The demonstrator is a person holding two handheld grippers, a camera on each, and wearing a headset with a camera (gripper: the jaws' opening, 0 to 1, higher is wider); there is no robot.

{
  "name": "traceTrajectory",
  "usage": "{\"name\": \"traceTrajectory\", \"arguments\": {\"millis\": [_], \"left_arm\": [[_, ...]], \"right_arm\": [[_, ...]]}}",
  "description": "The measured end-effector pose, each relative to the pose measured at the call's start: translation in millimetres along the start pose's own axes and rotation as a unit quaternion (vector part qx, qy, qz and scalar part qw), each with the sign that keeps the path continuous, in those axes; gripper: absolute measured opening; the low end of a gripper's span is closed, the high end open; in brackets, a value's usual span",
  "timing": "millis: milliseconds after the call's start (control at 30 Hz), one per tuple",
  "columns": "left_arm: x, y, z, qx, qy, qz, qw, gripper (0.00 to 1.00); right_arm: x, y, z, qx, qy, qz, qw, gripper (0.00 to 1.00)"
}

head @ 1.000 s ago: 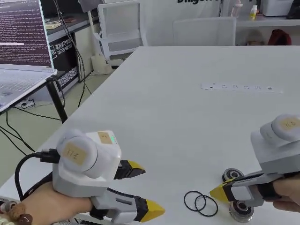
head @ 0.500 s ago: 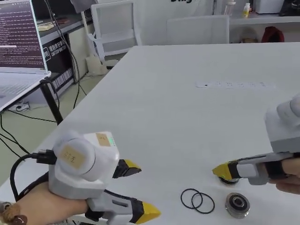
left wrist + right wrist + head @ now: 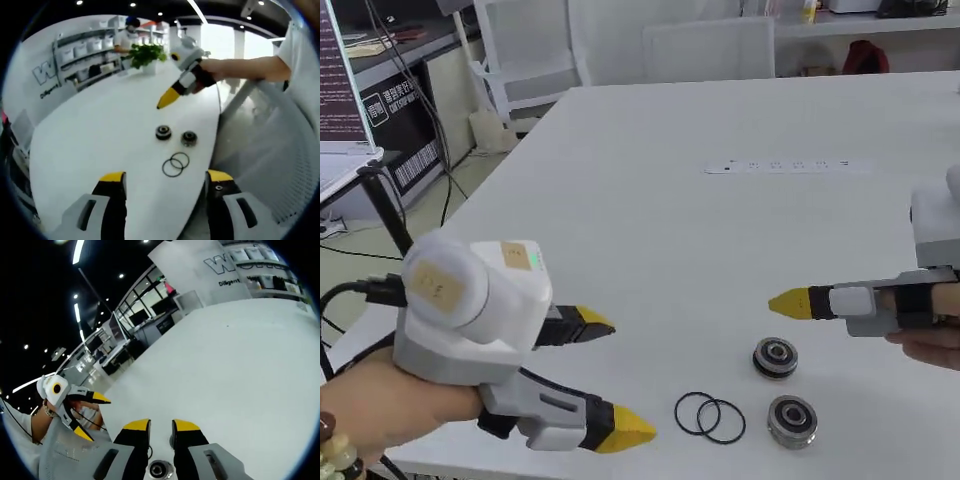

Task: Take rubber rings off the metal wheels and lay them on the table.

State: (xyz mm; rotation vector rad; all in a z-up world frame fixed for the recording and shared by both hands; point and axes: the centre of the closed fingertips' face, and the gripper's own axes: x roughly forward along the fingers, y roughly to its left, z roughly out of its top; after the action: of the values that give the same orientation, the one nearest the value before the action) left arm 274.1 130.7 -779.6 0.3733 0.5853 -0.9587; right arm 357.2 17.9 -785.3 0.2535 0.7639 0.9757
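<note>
Left gripper (image 3: 608, 375), white body with yellow-tipped jaws, hovers at the near edge of the broad white table (image 3: 720, 230), and I've got its jaws spread wide with nothing between them. Just ahead of it, two thin black rubber rings (image 3: 710, 415) lie flat on the tabletop, overlapping each other. Just beside them sit two small round metal wheels (image 3: 776, 357), close together but apart. Right gripper (image 3: 790, 302) hangs in the air near the wheels, jaws drawn almost together, gripping nothing.
</note>
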Motion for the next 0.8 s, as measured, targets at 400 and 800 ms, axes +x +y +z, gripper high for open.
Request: {"name": "traceTrajectory", "arguments": {"millis": [400, 800], "left_arm": [[12.8, 17.6, 50.6, 0.031, -0.034, 0.002, 0.9989, 0.69], [47.7, 16.9, 93.0, 0.091, -0.063, -0.031, 0.9934, 0.63]], "right_arm": [[-12.8, -30.4, -1.1, -0.01, -0.004, -0.033, 0.9994, 0.15], [-10.1, -51.2, -22.0, -0.059, 0.033, -0.054, 0.9962, 0.14]]}}
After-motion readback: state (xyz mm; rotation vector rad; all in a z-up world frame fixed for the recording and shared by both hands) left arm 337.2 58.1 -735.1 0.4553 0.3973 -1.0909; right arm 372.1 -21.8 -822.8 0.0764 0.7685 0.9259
